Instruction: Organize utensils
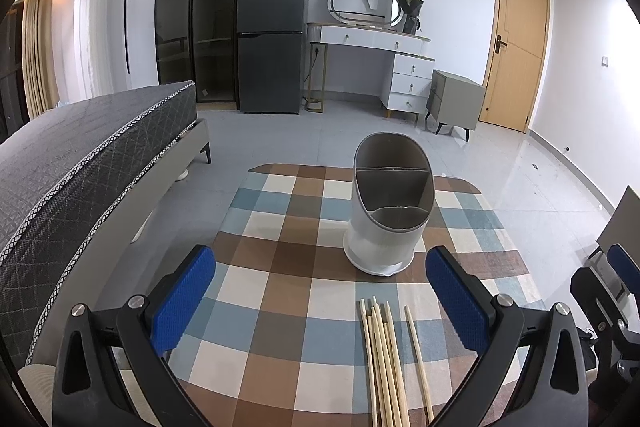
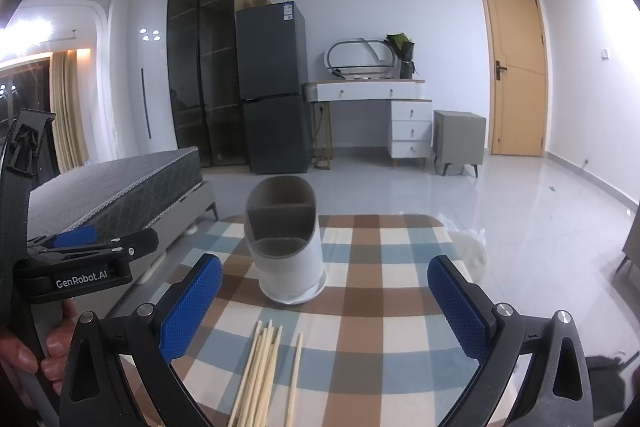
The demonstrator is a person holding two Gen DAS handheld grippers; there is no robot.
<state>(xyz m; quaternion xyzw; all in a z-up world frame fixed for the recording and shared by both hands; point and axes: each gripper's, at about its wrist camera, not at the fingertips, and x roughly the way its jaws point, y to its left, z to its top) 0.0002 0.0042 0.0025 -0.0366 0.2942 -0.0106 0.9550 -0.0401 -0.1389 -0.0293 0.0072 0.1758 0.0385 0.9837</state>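
Note:
A grey and white utensil holder (image 1: 386, 215) with divided compartments stands upright and empty on the checkered tablecloth (image 1: 280, 267). Several wooden chopsticks (image 1: 386, 363) lie bundled in front of it, with one apart to their right (image 1: 418, 363). My left gripper (image 1: 320, 301) is open and empty, above the table, left of the chopsticks. In the right wrist view the holder (image 2: 286, 247) and the chopsticks (image 2: 260, 375) sit between the open fingers of my right gripper (image 2: 325, 309), which holds nothing. The left gripper (image 2: 80, 255) shows at the left edge there.
A grey bed (image 1: 80, 163) stands close on the left of the table. A fridge (image 1: 272, 39), a white dressing table (image 1: 380, 43), a grey nightstand (image 1: 454, 103) and a wooden door (image 1: 516, 43) line the far wall. The table's far edge (image 1: 360, 169) lies just behind the holder.

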